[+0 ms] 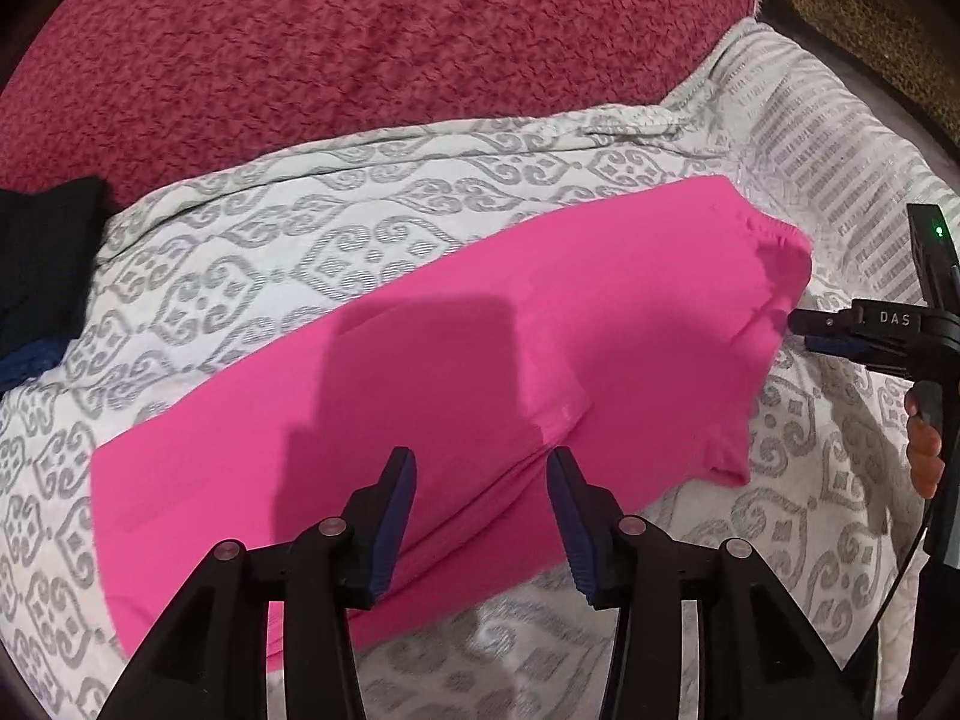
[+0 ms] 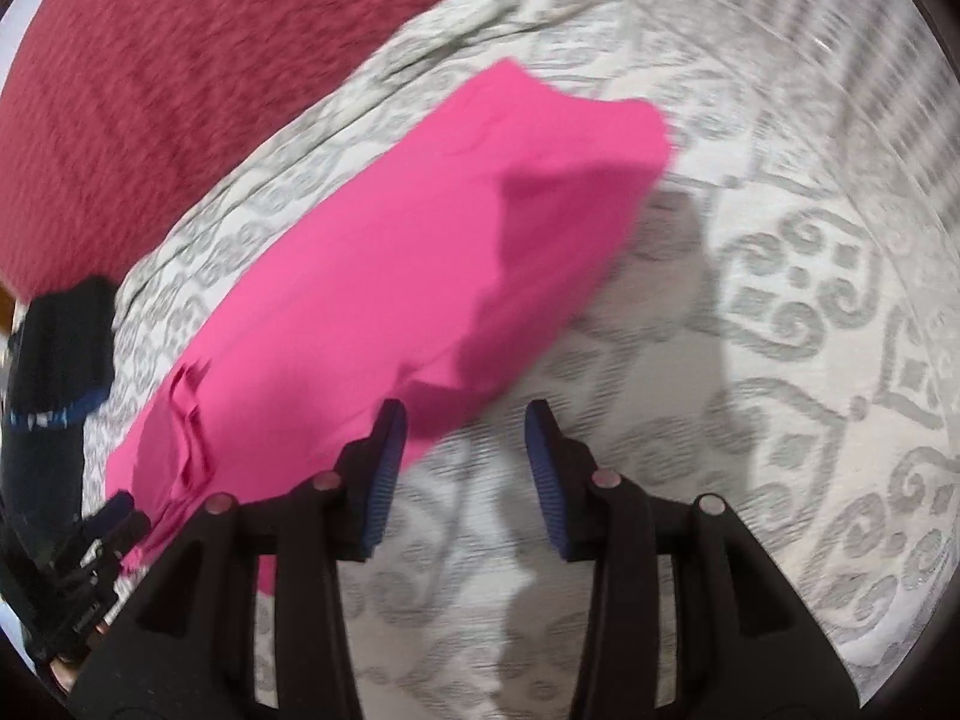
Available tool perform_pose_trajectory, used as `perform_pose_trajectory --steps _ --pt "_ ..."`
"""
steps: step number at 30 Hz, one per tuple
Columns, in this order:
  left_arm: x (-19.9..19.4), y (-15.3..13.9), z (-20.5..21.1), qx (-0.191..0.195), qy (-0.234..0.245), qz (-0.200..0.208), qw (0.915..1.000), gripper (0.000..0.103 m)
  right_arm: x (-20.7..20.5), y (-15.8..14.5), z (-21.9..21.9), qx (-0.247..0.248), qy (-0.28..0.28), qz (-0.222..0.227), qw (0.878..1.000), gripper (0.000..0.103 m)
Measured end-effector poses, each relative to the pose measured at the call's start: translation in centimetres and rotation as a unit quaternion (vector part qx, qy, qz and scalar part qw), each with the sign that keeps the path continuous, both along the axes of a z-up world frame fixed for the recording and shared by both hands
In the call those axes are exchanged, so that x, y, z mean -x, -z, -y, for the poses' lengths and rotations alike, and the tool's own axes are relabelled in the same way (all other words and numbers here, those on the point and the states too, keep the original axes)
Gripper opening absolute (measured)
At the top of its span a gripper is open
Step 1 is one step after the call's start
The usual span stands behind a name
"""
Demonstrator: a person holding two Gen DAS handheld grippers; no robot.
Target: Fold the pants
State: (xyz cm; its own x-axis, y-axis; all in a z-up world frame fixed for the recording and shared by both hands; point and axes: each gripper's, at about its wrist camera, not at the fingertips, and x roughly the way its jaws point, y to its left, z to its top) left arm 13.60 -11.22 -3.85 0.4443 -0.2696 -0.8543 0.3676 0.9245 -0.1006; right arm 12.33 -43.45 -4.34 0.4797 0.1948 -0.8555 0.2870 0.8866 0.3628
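Observation:
Bright pink pants [image 1: 456,360] lie folded in a long band on a white bedspread with a grey pattern [image 1: 252,252]. In the left wrist view my left gripper [image 1: 480,459] hovers open over the pants' near edge, with nothing pressed between its blue pads. My right gripper [image 1: 801,333] shows at the right, its tips beside the gathered end of the pants, a hand [image 1: 924,447] behind it. In the right wrist view the pants [image 2: 384,276] run diagonally at left. My right gripper [image 2: 465,411] stands open just off their edge, over the bedspread [image 2: 780,300]. The left gripper [image 2: 120,516] is at the lower left.
A dark red textured blanket [image 1: 360,36] covers the far side of the bed. A black and blue garment [image 1: 42,282] lies at the left edge, also seen as a dark garment [image 2: 54,360] in the right wrist view. A brown patterned surface [image 1: 870,18] is at the far right.

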Motion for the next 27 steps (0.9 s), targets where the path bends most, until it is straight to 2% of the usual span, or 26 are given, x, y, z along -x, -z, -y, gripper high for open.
perform_pose_trajectory --steps 7,12,17,23,24,25,26,27 --pt "-1.8 0.9 1.5 0.008 -0.004 -0.019 0.9998 0.046 0.0 0.5 4.9 -0.021 0.064 0.006 0.998 0.046" --pt "-2.2 2.0 2.6 0.007 0.005 -0.044 0.9990 0.046 -0.6 0.5 7.9 -0.033 0.113 0.016 0.993 0.058" --pt "-2.1 2.3 3.0 0.001 0.011 -0.038 0.9992 0.050 -2.0 1.1 9.3 -0.058 0.126 0.027 0.990 0.059" --pt "-2.3 2.4 3.1 0.003 0.019 -0.037 0.9991 0.050 -4.2 1.8 8.8 -0.078 0.119 0.035 0.989 0.059" --pt "-2.3 2.4 3.1 0.003 0.020 -0.037 0.9991 0.050 -4.5 1.8 8.6 -0.072 0.118 0.034 0.990 0.056" --pt "-2.3 2.4 3.1 0.004 0.021 -0.037 0.9991 0.050 -4.9 1.9 8.2 -0.062 0.114 0.034 0.991 0.047" --pt "-2.3 2.4 3.0 0.006 0.022 -0.037 0.9990 0.050 -5.3 1.7 7.7 -0.042 0.107 0.032 0.993 0.013" --pt "-2.3 2.4 2.8 0.010 0.022 -0.038 0.9990 0.050 -5.6 1.5 7.3 -0.018 0.102 0.026 0.994 0.011"
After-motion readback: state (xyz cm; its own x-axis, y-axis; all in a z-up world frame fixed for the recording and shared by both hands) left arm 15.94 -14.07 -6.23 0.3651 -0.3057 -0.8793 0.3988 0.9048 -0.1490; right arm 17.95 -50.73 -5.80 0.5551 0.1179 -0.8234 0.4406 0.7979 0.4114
